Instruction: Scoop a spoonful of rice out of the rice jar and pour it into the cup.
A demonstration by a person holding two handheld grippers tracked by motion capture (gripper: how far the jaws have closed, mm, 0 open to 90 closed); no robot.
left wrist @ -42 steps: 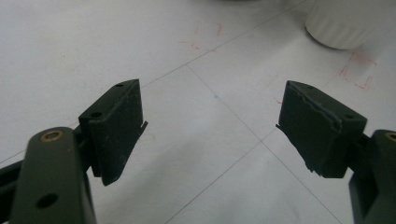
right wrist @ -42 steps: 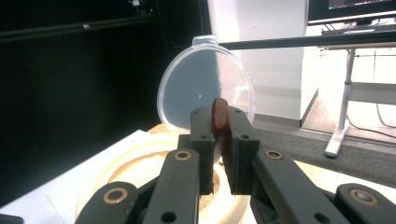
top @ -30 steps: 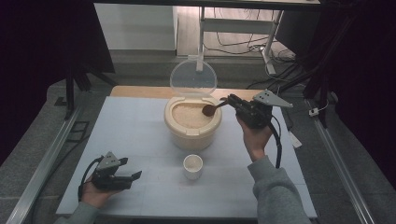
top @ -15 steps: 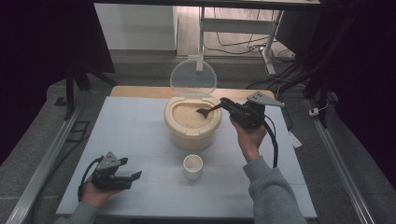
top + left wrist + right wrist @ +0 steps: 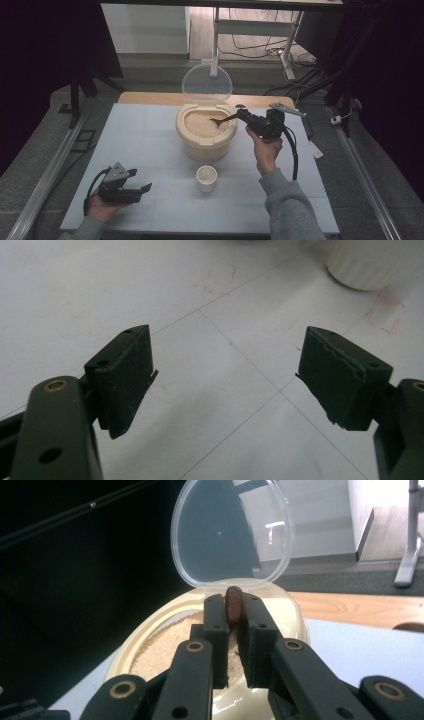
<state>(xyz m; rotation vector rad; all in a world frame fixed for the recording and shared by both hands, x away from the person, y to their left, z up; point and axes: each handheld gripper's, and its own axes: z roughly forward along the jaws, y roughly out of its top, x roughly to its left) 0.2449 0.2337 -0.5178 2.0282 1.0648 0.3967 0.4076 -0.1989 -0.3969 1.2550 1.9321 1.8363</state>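
Note:
A cream tub [image 5: 205, 141] full of pale grain stands mid-table, its clear lid [image 5: 206, 83] tipped up behind it. My right gripper [image 5: 242, 115] is shut on the handle of a dark brown spoon [image 5: 223, 120], whose bowl dips into the grain. In the right gripper view the spoon [image 5: 233, 605] is pinched edge-on between the pads of the right gripper [image 5: 233, 614], over the tub [image 5: 283, 611] and below the lid [image 5: 230, 532]. A small white cup [image 5: 206, 178] sits in front of the tub. My left gripper [image 5: 145, 189] rests at the near left, open, nothing between its jaws [image 5: 227, 375].
The white table sheet [image 5: 140, 145] carries faint pencil lines and red marks. Part of the white cup [image 5: 372, 265] shows at the top right of the left gripper view. A wooden board edge [image 5: 150, 98] lies behind the tub. Metal rails run along both table sides.
The right hand has come down and to the left, bringing the spoon's bowl from above the tub's rim into the grain. The left hand has stayed still.

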